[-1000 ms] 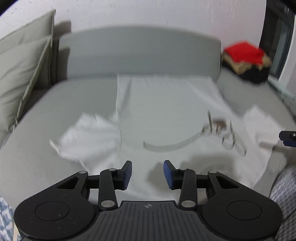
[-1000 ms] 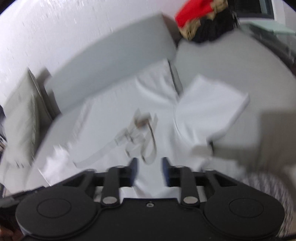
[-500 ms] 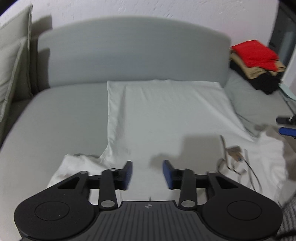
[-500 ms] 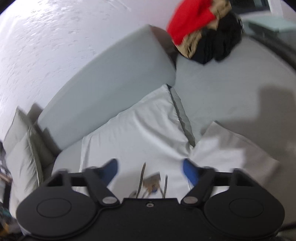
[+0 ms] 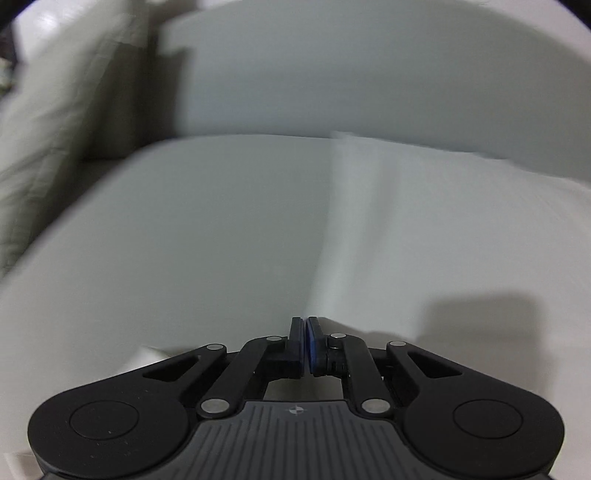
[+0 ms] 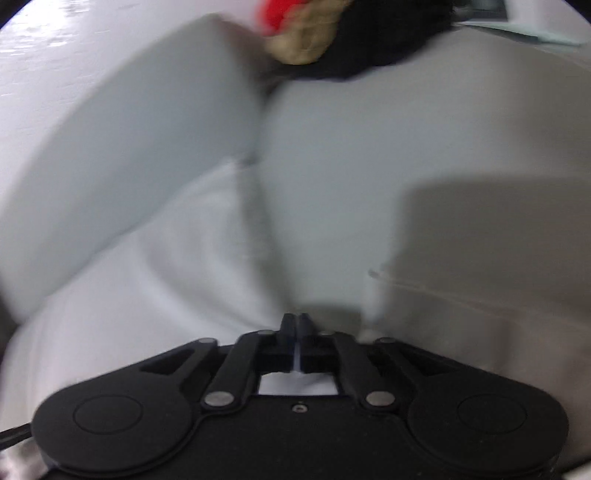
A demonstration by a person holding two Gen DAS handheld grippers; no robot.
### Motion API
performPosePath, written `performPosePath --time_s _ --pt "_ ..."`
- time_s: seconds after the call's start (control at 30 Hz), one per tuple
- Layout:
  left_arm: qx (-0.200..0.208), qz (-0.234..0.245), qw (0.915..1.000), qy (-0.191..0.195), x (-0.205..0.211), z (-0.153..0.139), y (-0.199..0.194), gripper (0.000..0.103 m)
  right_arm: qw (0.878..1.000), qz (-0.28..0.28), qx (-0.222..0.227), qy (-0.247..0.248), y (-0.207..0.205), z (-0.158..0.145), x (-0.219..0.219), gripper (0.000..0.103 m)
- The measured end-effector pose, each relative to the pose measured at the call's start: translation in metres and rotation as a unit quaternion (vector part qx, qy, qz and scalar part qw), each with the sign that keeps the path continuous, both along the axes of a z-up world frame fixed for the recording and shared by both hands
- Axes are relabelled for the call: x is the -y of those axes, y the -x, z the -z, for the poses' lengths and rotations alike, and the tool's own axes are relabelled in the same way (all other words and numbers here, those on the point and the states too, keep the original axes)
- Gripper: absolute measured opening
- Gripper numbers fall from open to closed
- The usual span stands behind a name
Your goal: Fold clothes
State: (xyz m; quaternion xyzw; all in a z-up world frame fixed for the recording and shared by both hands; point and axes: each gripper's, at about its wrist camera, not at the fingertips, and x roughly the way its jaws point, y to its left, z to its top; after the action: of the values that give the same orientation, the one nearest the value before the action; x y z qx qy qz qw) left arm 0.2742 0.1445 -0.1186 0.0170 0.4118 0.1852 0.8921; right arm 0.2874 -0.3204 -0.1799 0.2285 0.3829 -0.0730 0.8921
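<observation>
A white T-shirt lies spread on a grey sofa seat. My left gripper is down low at the shirt's left side edge, jaws shut, with the edge running right up to the tips. In the right wrist view the shirt fills the lower left. My right gripper is shut at the shirt's right side, and white cloth shows between and behind the jaws. Both views are blurred.
The grey sofa backrest curves behind. A pale cushion stands at the left. A stack of red, tan and black clothes sits at the far right of the seat.
Both grippers have dropped down to the shirt's side edges and gone from open to shut. The collar and its tags have left both views.
</observation>
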Motion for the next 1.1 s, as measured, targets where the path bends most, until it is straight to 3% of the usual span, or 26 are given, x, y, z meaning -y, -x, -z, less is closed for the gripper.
performPosePath --time_s 0.1,0.17,0.2,0.27,0.37,0.5,0.57,0.63,0.73,0.83,0.87,0.97,1.07,1.1 --pt "-0.006 -0.016 0.9996 0.022 -0.009 -0.013 0.002 0.011 0.999 -0.006 -0.008 0.04 -0.003 -0.007 -0.014 0.0" --pt "0.011 0.011 0.9991 0.04 -0.007 -0.028 0.013 0.012 0.999 0.005 0.009 0.037 0.004 -0.019 -0.018 0.004" --pt "0.021 0.03 0.9983 0.045 -0.004 -0.034 0.017 0.012 0.999 0.013 0.028 0.025 0.01 -0.028 -0.018 0.015" --pt "0.038 0.075 0.9949 0.055 0.008 -0.046 0.02 0.012 0.998 0.009 0.054 -0.006 0.014 -0.04 -0.018 0.024" --pt "0.037 0.108 0.9916 0.06 0.023 -0.042 0.006 0.012 0.995 -0.033 0.07 -0.065 0.006 -0.049 -0.019 0.024" --pt "0.018 0.108 0.9926 0.053 0.036 -0.019 -0.02 0.018 0.979 -0.118 0.026 -0.167 -0.03 -0.028 -0.033 0.024" --pt "0.009 0.108 0.9929 0.049 0.042 -0.007 -0.033 0.018 0.977 -0.141 -0.001 -0.158 -0.044 -0.011 -0.044 0.023" --pt "0.009 0.085 0.9957 0.037 0.041 0.004 -0.044 0.018 0.989 -0.118 0.007 -0.092 -0.048 -0.002 -0.048 0.0" --pt "0.018 0.053 0.9978 0.035 0.026 -0.002 -0.052 0.014 0.999 0.019 0.026 0.011 -0.044 0.009 -0.028 0.0" --pt "0.025 0.028 0.9986 0.037 0.011 -0.009 -0.061 0.013 0.998 0.042 0.032 -0.038 -0.043 0.013 -0.011 0.0" --pt "0.027 0.02 0.9987 0.038 0.007 -0.012 -0.063 0.013 0.998 0.038 0.042 -0.04 -0.041 0.006 -0.013 0.004" --pt "0.034 0.01 0.9983 0.047 -0.004 -0.019 -0.069 0.015 0.996 0.025 0.07 -0.046 -0.035 -0.014 -0.021 0.04" --pt "0.035 0.036 0.9971 0.056 0.004 -0.019 -0.065 0.021 0.997 0.003 0.057 -0.053 -0.056 -0.019 -0.019 0.041" --pt "0.036 0.044 0.9967 0.059 0.007 -0.019 -0.064 0.022 0.997 -0.001 0.04 -0.059 -0.066 -0.013 -0.018 0.036"
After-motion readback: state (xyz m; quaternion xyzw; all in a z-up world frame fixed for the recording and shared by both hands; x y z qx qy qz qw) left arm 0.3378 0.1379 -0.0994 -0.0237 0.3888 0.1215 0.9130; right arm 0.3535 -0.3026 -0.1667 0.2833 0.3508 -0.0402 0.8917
